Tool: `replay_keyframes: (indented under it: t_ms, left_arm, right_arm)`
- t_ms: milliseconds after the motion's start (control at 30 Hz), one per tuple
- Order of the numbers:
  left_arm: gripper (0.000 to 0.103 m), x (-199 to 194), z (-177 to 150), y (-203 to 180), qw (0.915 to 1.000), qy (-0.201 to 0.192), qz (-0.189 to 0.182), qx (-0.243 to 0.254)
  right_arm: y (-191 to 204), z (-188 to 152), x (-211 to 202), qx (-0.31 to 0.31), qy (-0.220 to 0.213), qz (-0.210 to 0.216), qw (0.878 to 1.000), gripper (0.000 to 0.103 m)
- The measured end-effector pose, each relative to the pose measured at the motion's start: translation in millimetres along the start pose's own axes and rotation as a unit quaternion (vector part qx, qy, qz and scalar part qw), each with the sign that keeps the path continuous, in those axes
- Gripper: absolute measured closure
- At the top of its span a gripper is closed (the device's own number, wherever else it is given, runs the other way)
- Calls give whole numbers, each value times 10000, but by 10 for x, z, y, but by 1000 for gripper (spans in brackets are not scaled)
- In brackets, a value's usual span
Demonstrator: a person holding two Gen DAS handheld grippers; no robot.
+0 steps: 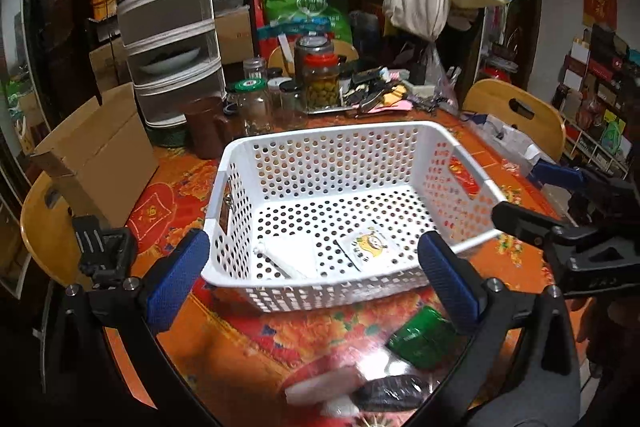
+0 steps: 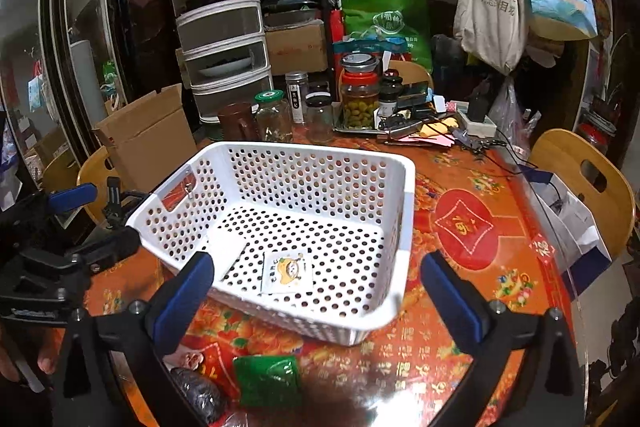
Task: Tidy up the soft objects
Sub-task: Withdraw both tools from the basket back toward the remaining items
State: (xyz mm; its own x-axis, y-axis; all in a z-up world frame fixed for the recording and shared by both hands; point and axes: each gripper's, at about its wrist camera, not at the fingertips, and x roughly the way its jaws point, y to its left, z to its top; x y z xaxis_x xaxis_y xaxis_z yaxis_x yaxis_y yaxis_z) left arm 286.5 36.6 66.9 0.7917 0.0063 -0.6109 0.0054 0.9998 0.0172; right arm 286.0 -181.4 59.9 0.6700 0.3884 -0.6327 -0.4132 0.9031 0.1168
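- Two flat packets lay on the floor of the white basket (image 1: 320, 163): a plain white packet (image 1: 292, 255) and a cartoon-printed packet (image 1: 370, 245), side by side.
- Several soft items waited outside it on the desk (image 2: 460, 355), near its front wall: a green pouch (image 1: 420, 339), a dark wrapped bundle (image 1: 394, 393) and a pale pink piece (image 1: 320, 383).
- Both the left gripper (image 1: 314, 281) and the right gripper (image 2: 316, 303) stood wide and empty, so I judged sorting partly done.
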Motion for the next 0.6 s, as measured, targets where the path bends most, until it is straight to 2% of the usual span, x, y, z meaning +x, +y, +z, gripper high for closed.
replay_keyframes:
  t_ms: [167, 267, 600]
  left_arm:
    - [0, -347, -176, -33, 9998, -186, 57, 25]
    - [0, -506, -310, -35, 9998, -198, -56, -10]
    - [0, -802, -864, -106, 9998, -192, -17, -7]
  right_arm:
    - [59, -151, -219, -40, -138, 43, 9999, 0]
    - [103, -266, -362, -38, -248, 116, 9996, 0]
    - [206, -781, -682, 59, -314, 170, 9993, 0]
